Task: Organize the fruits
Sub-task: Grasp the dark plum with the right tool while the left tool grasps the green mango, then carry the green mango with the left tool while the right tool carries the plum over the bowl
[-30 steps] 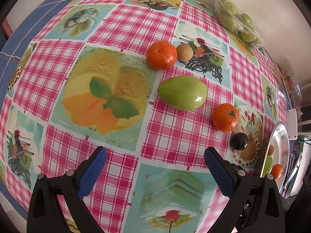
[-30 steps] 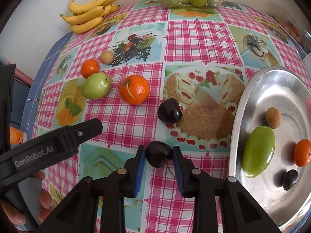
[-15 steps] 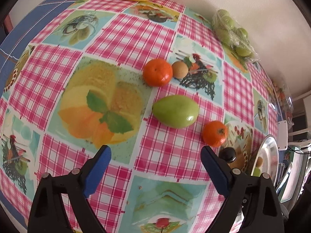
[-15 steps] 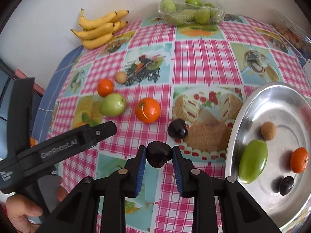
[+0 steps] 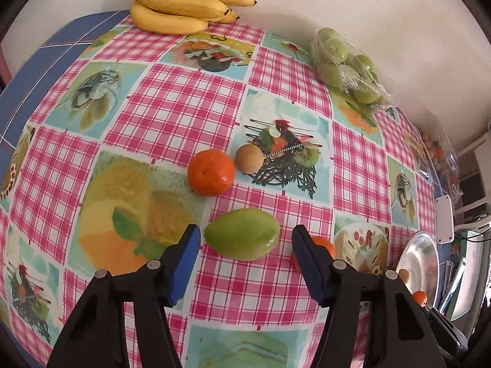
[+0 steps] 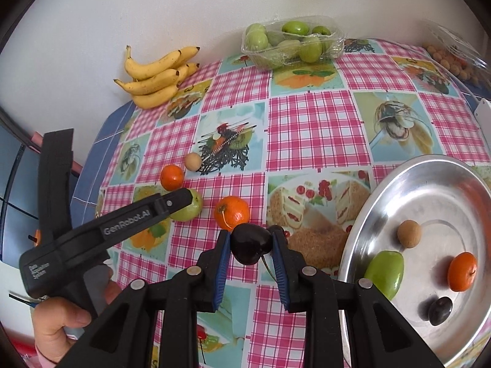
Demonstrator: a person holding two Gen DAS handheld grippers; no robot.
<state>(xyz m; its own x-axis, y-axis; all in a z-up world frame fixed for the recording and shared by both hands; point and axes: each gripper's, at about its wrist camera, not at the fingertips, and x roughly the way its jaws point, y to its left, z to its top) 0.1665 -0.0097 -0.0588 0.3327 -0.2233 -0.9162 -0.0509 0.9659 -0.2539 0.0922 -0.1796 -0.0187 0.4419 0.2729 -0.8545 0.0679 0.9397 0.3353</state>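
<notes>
While the left tool point(image 5: 245, 239) stands wide open with its blue pads on either side of the oblong green mango-shaped fruit point(image 5: 242, 238), neither pad visibly touches it. Fruit lies on the worktop's pink-checked, picture-printed cloth point(image 5: 172, 110). Just beyond it: a small orange mandarin point(image 5: 210, 172) beside a round tan-brown fruit point(image 5: 249, 159). A second mandarin point(image 6: 232, 213) sits to its right, partly hidden behind the left tool's right finger in the left view.

Right tool point(image 6: 249, 253) closed on a dark glossy cherry point(image 6: 251, 244), stem hanging below, held above the cloth near the round steel tray point(image 6: 429, 184). Tray holds a green oblong fruit point(image 6: 385, 273), tan ball point(image 6: 408, 233), mandarin point(image 6: 462, 271), dark cherry point(image 6: 440, 306).

Against the wall: yellow banana bunch point(image 6: 156, 76), clear plastic tub of green fruits point(image 6: 291, 43).
</notes>
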